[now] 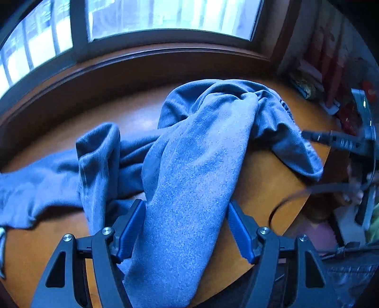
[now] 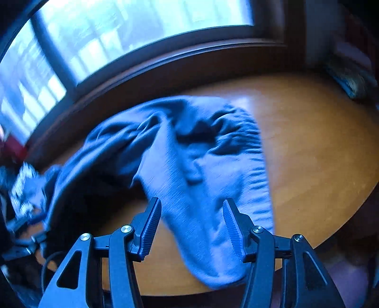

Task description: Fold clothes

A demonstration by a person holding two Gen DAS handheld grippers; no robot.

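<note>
Blue garment [image 1: 189, 180] lies rumpled on a round wooden table [image 1: 272, 180] below a window [image 1: 165, 16], one thick fleecy fold running from the heap toward the table's near edge. The left gripper [image 1: 187, 227] stands apart astride that fold, its pads not pressing. At the table's near edge, the right gripper [image 2: 191, 227] is also apart, cloth between its fingers, ungripped.

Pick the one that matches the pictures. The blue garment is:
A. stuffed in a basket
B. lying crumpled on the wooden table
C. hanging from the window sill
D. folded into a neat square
B: the blue garment lies bunched and creased on the wooden table, part of it passing between each gripper's fingers.
</note>
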